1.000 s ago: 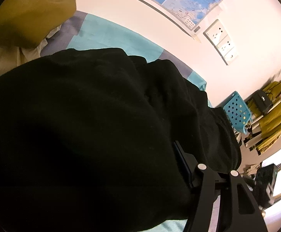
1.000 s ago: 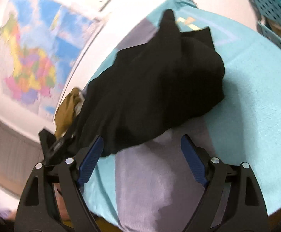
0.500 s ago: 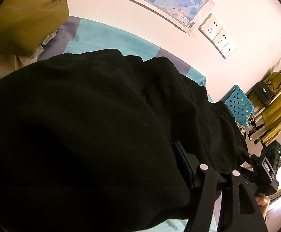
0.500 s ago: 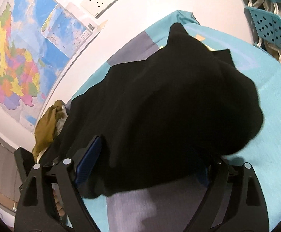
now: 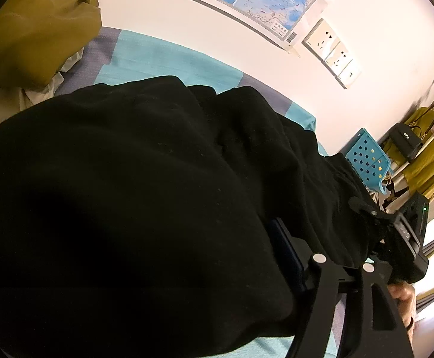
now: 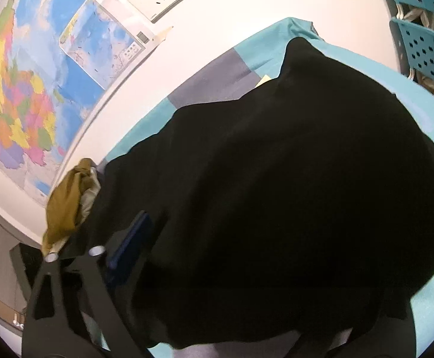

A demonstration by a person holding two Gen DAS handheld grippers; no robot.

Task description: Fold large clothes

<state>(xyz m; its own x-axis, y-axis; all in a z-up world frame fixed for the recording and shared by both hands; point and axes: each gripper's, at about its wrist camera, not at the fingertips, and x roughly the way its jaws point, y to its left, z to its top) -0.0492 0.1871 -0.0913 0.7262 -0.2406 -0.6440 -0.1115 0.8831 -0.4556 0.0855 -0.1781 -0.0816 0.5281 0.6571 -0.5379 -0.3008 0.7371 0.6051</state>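
My left gripper (image 5: 205, 268) is buried in the black garment (image 5: 163, 197); only one blue-padded finger shows at the cloth's edge, the other is hidden under the fabric, so I judge it is pinching the cloth but I cannot tell for certain. My right gripper (image 6: 217, 253) is much the same: one blue pad pressed against the black cloth, the other finger swallowed by it, so whether it is pressed together on a fold I cannot say either. The garment lies bunched in a big mound across the middle of the bed (image 5: 163, 59), on the teal and grey sheet, with one end running toward the far corner by the wall and the blue perforated crate (image 5: 366, 158). An olive garment (image 5: 35, 35) sits heaped at the other far end of the bed, just beside the black one. I take the step in hand to be getting hold of two matching points so I can lift and spread the piece flat. To do it well I should grip a single layer at a hem or seam with each tong, not a wad, then draw my hands apart evenly until the cloth is taut, keeping clear of the olive heap so it isn't dragged along.
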